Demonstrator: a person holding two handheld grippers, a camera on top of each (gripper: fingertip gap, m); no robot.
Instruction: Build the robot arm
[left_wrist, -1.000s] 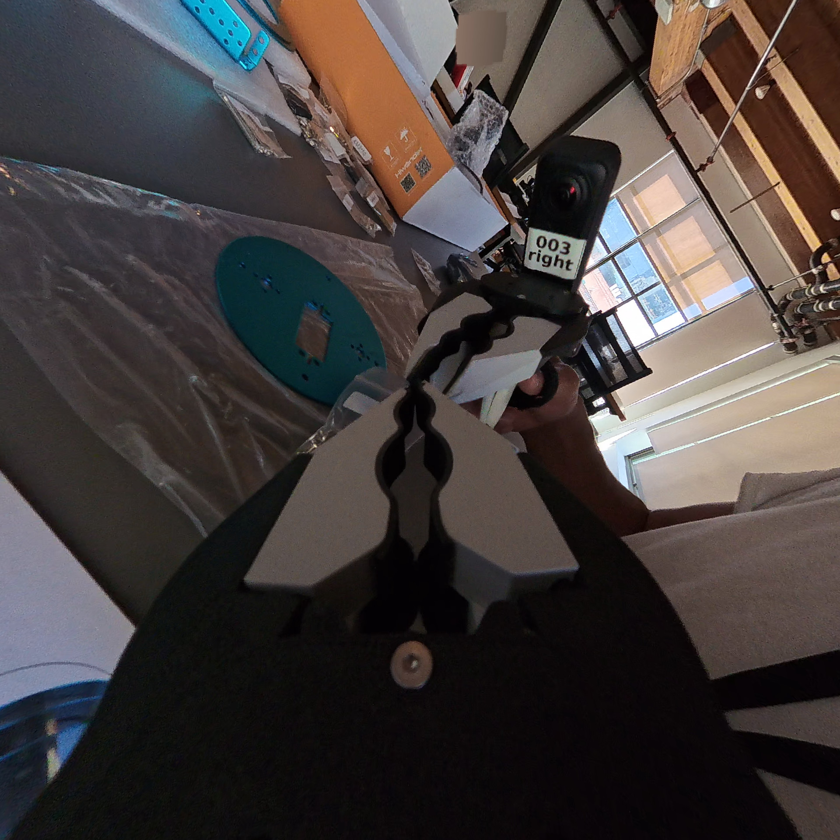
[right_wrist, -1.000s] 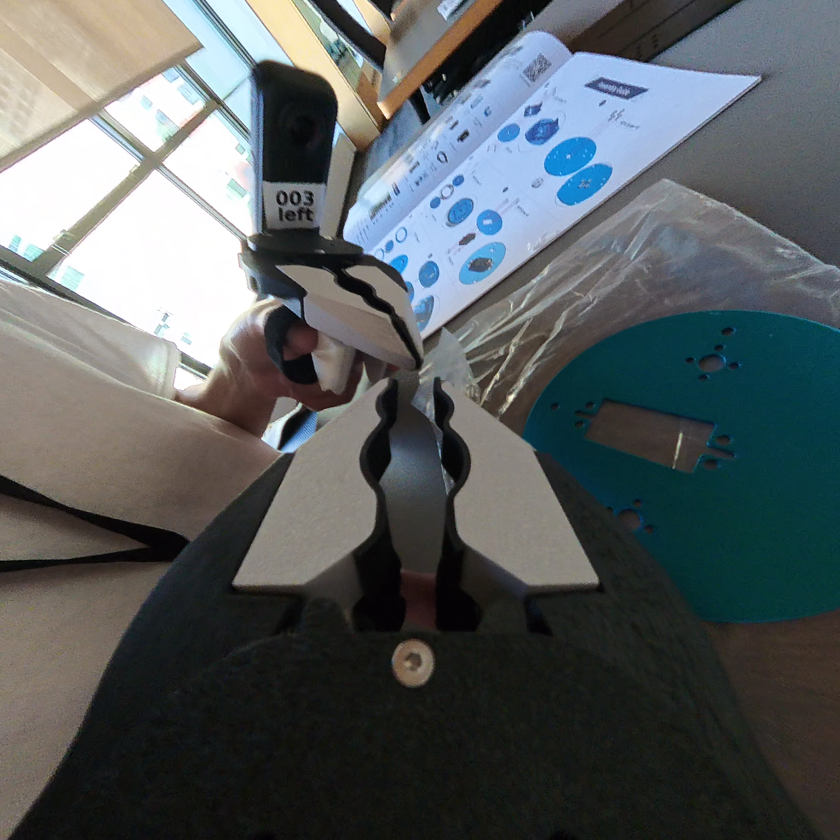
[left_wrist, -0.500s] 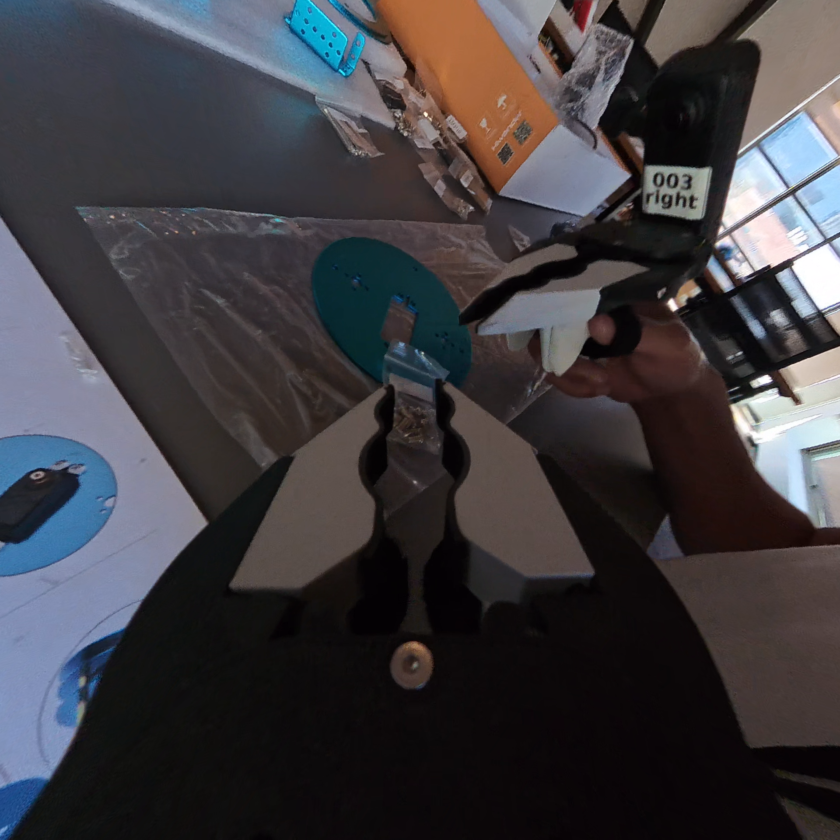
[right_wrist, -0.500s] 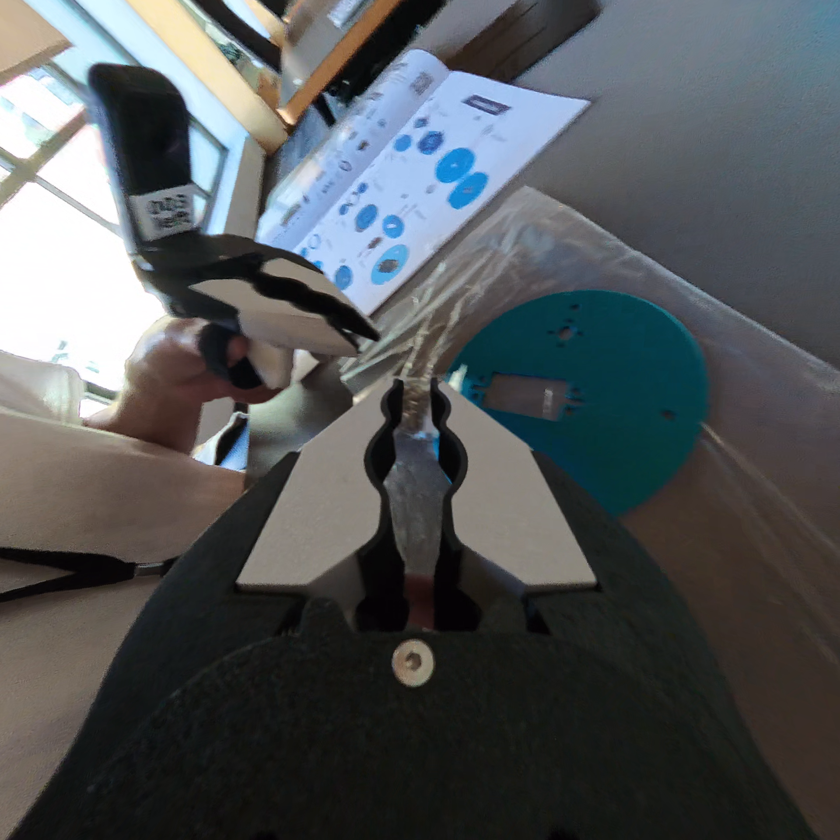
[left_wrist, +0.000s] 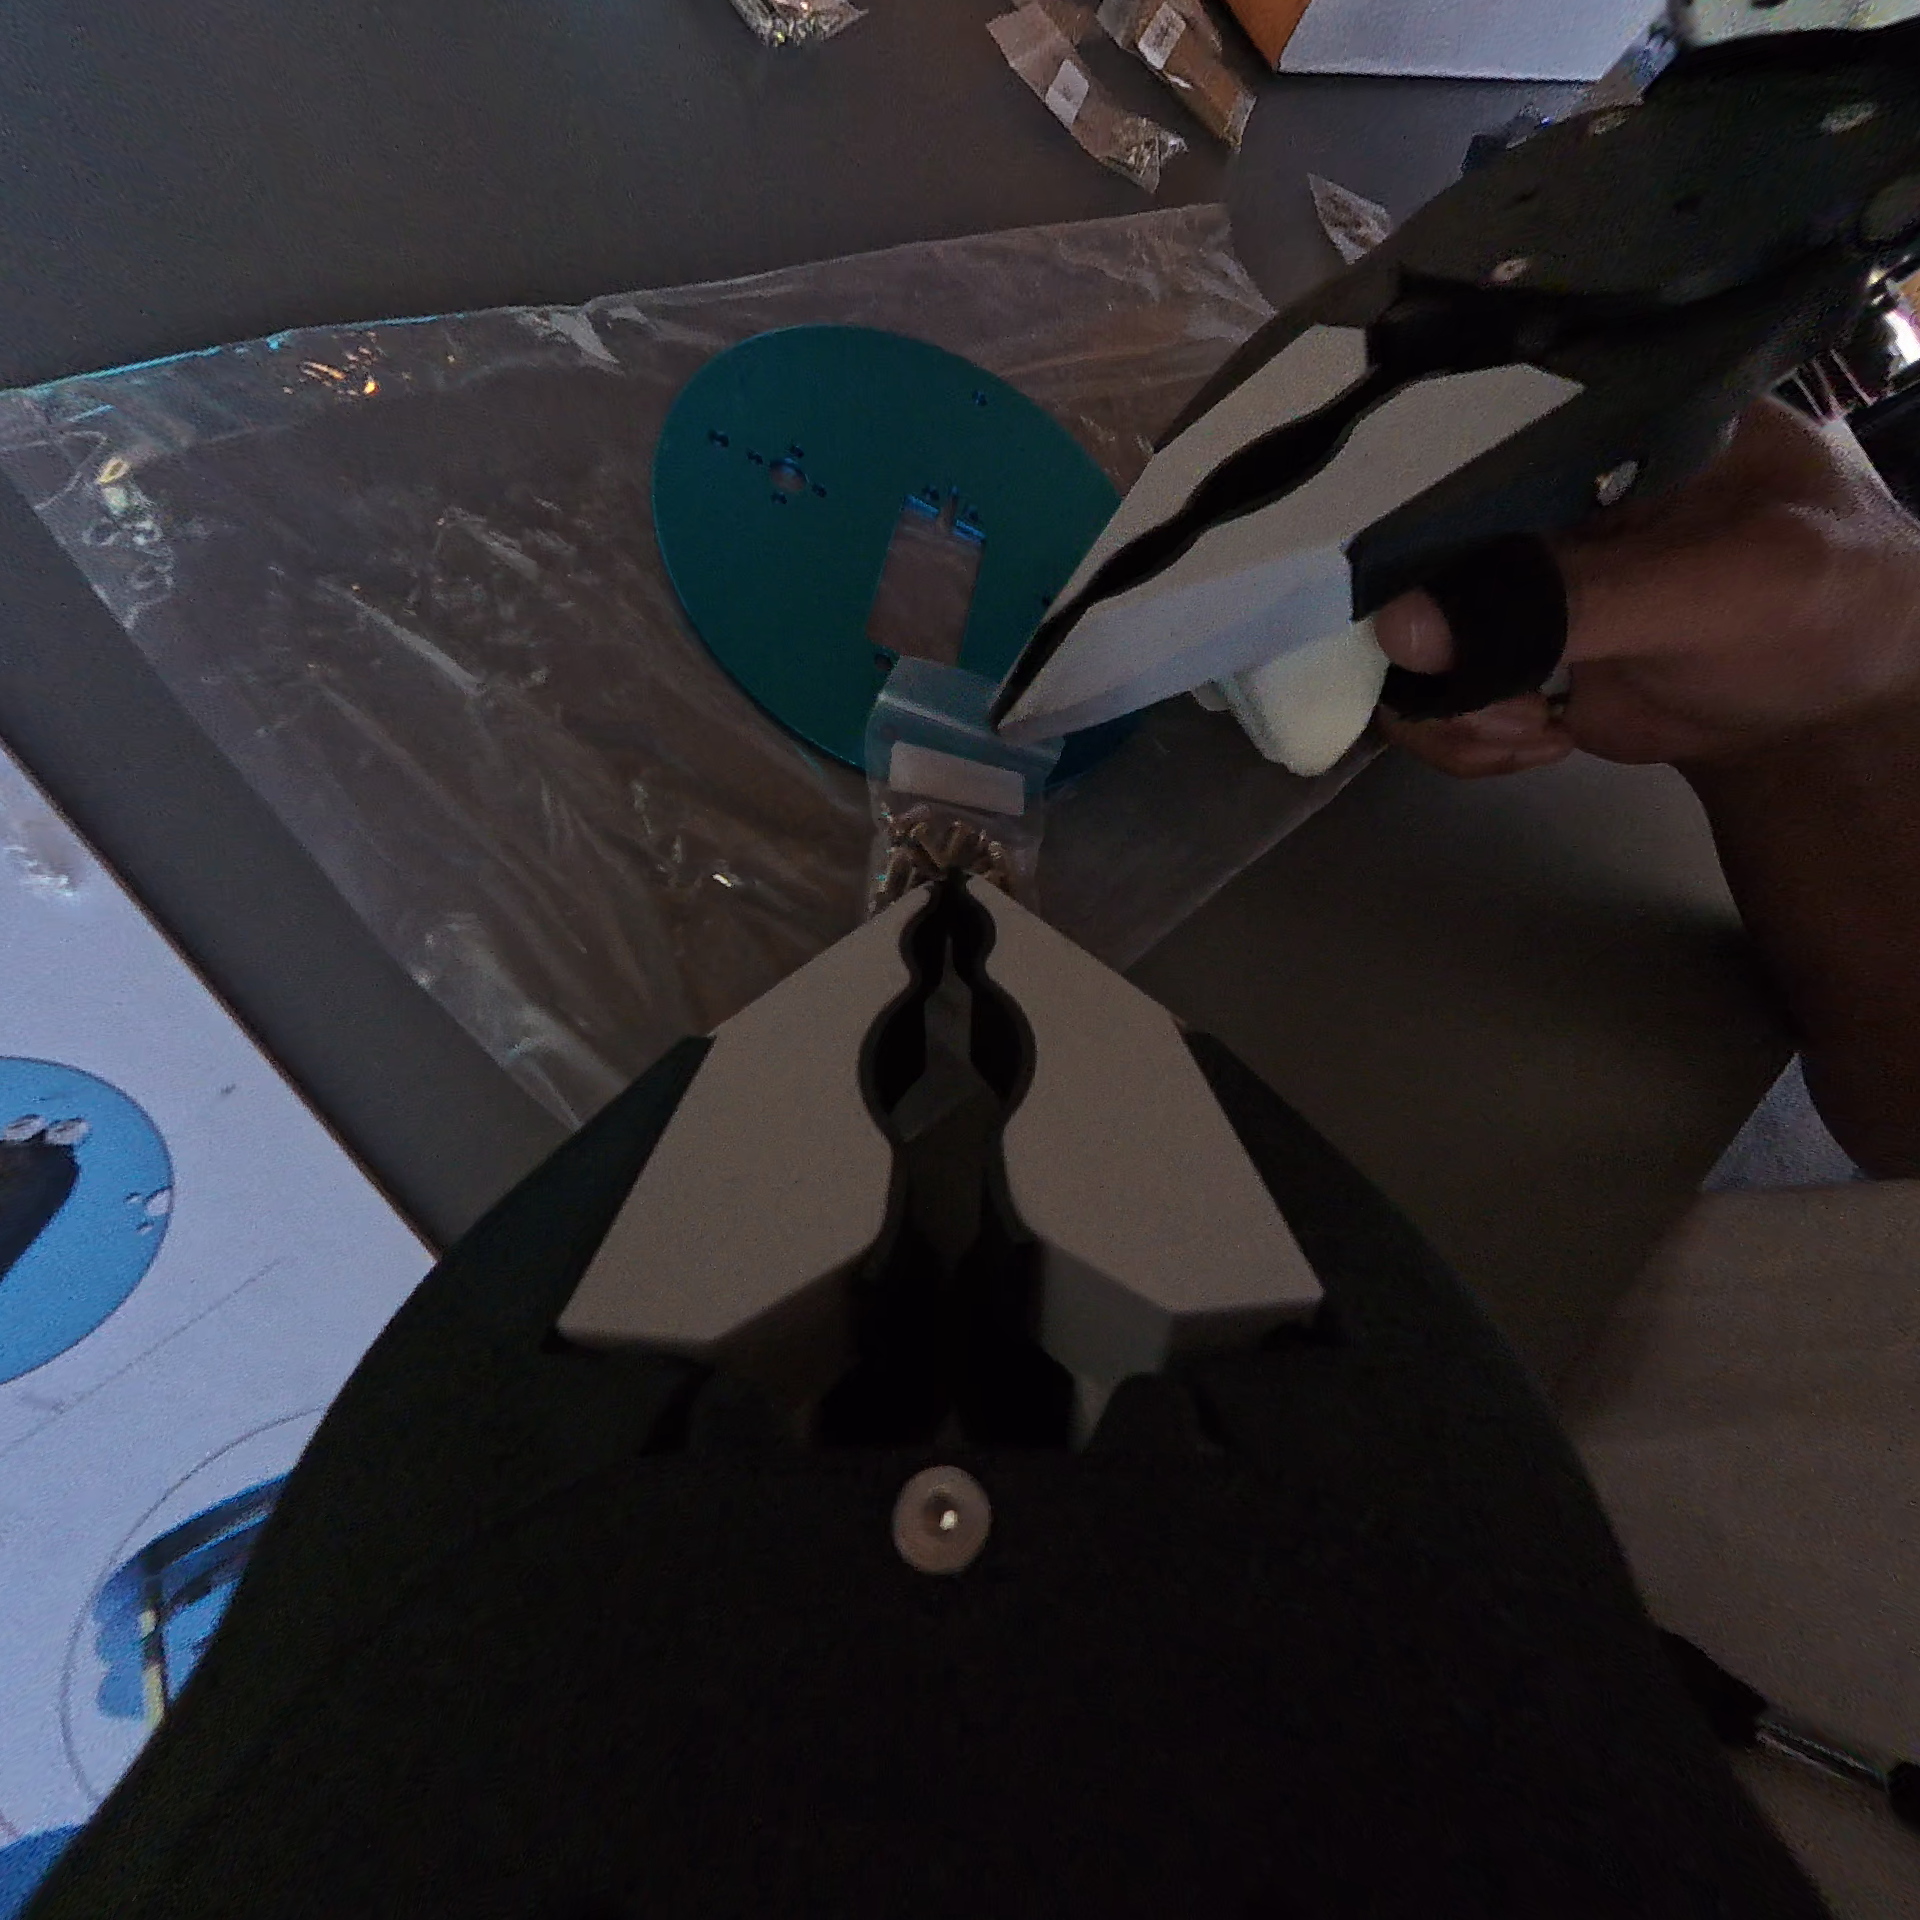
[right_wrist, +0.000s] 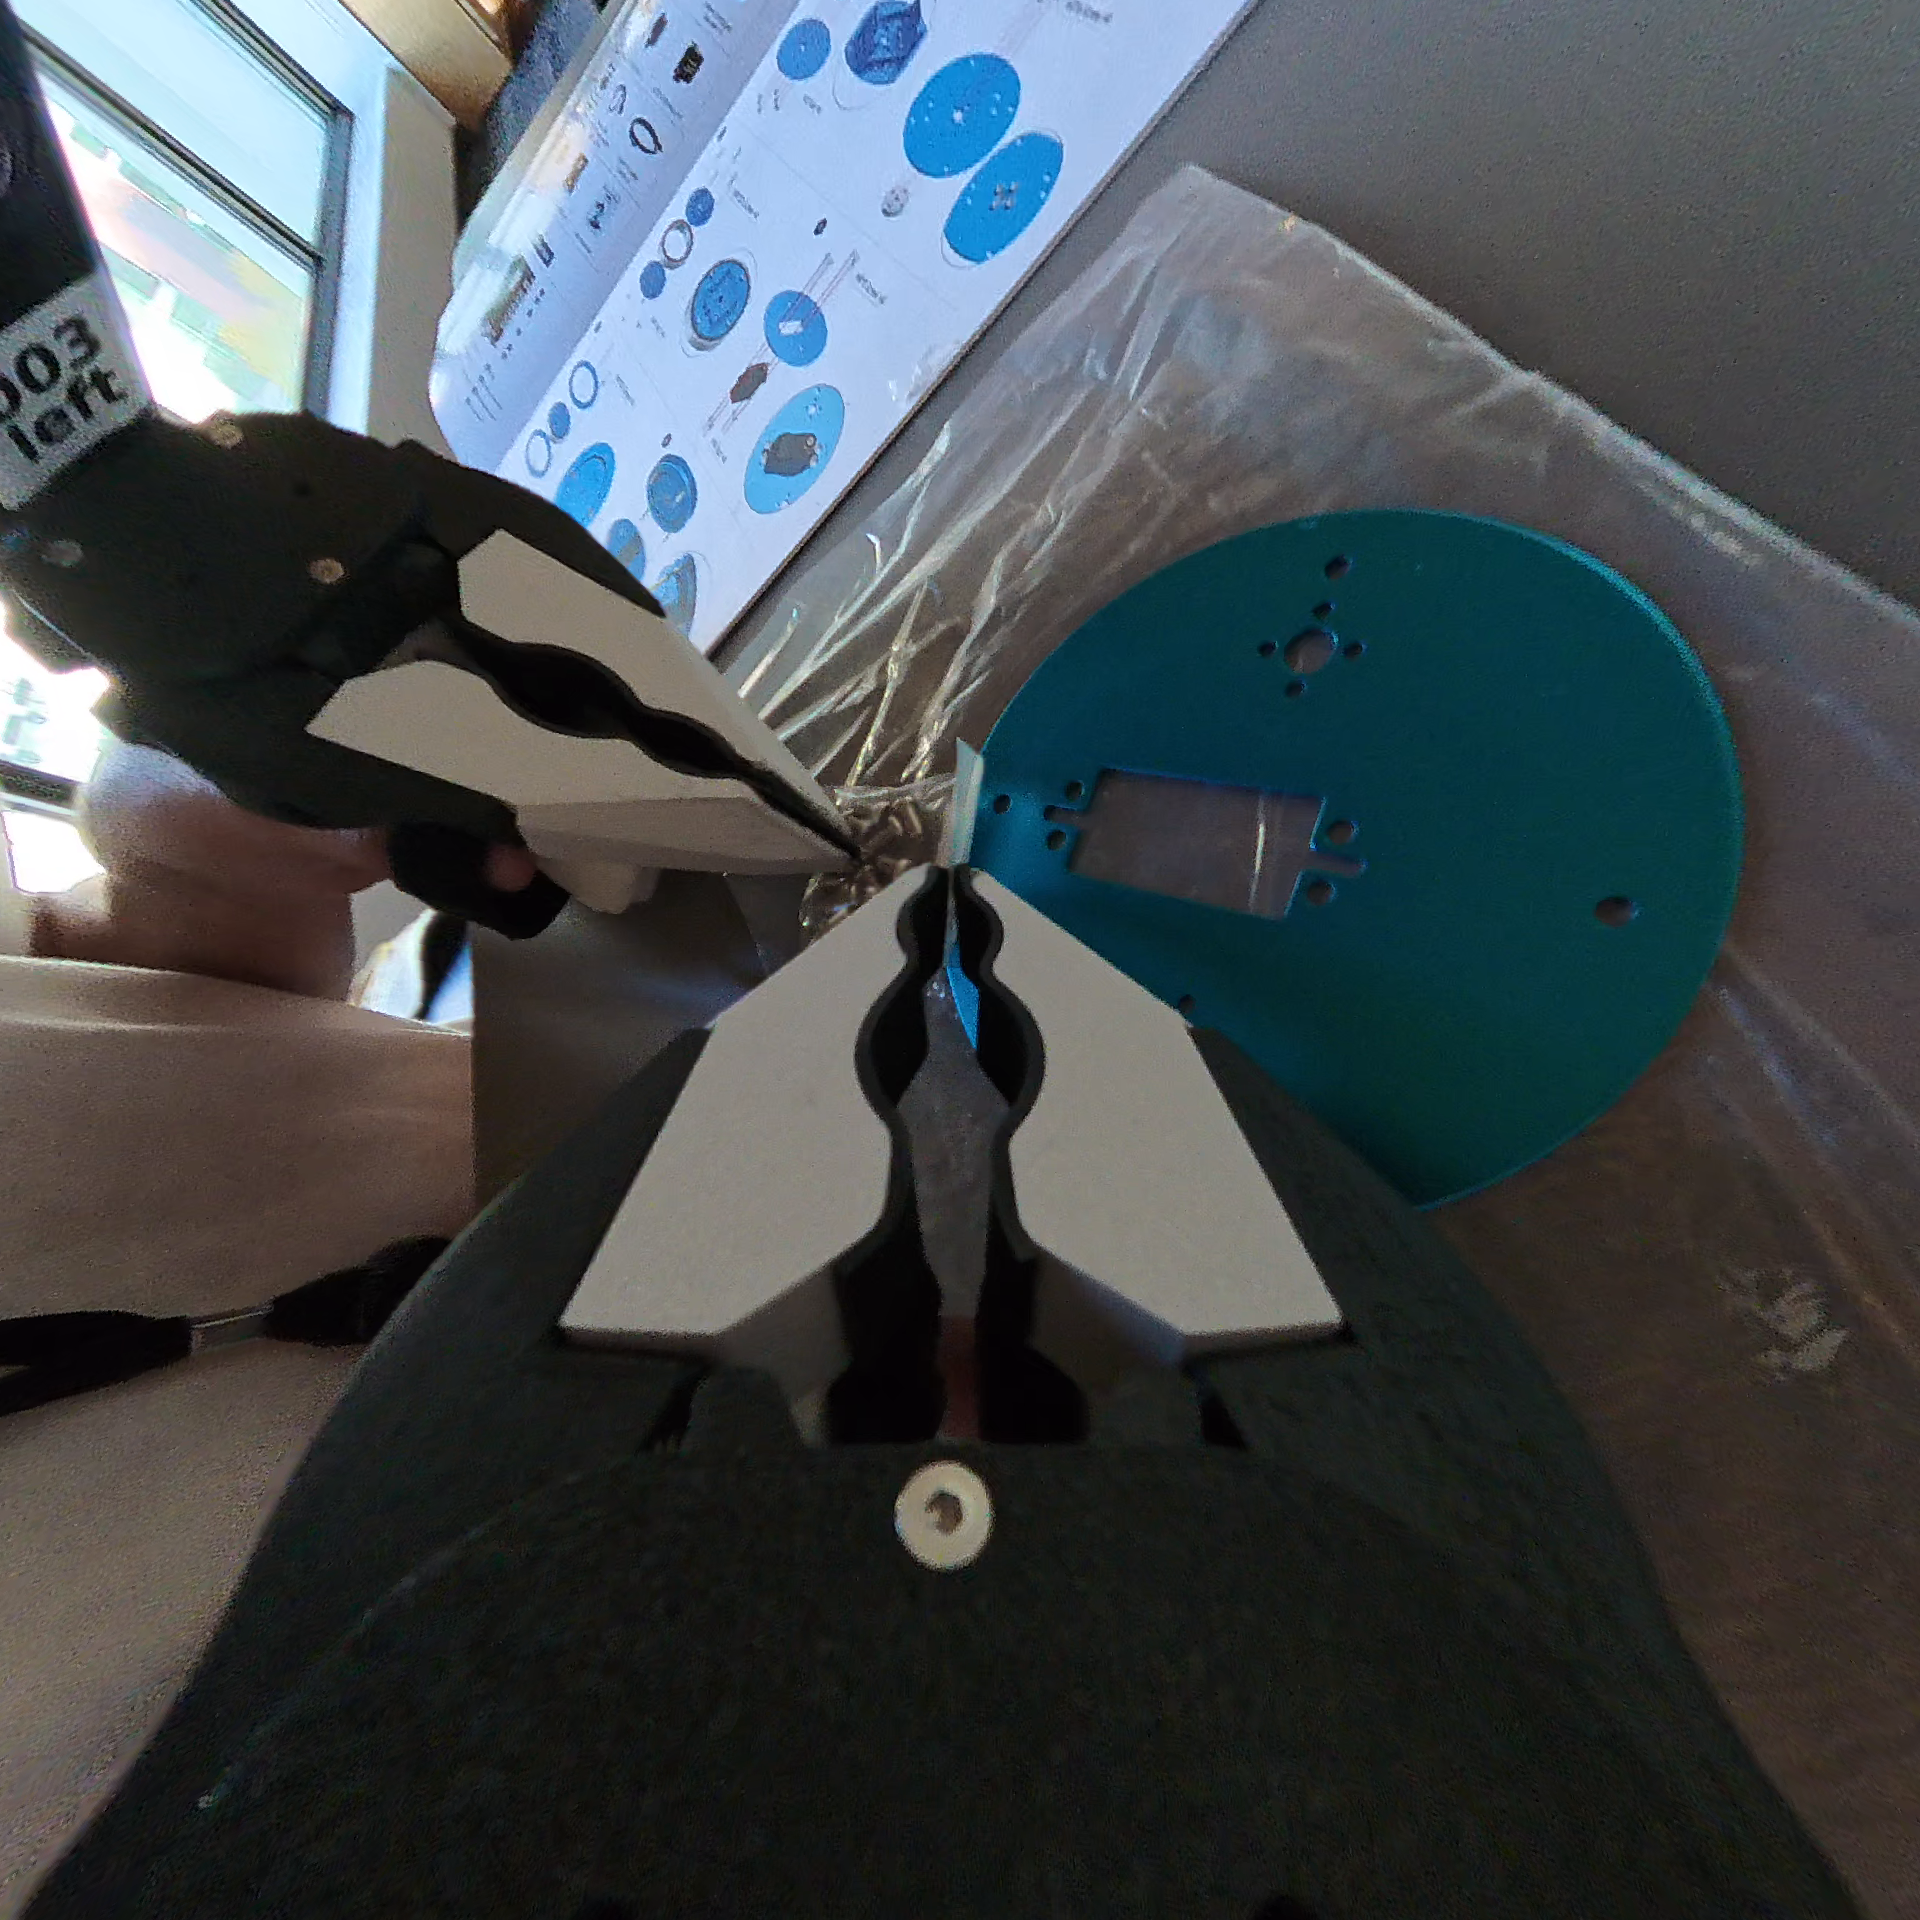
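Pinching small clear bag of screws at lower end: left gripper, tips together on plastic, frame centre. Clamped on bag's top edge: right gripper, reaching in from upper right, hand behind. Risk: opposed pull tearing plastic, scattering screws over teal disc, plastic sheet beyond.

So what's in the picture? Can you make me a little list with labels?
left gripper: shut on one end of the screw bag
right gripper: shut on the bag's other end
bag: small, clear, screws inside, held between both grippers above the table
disc: teal, round, with holes, lying on a plastic sheet
sheet: clear, crinkled, on the grey table
paper: white, blue pictures, beside the sheet
other bags: far edge of table
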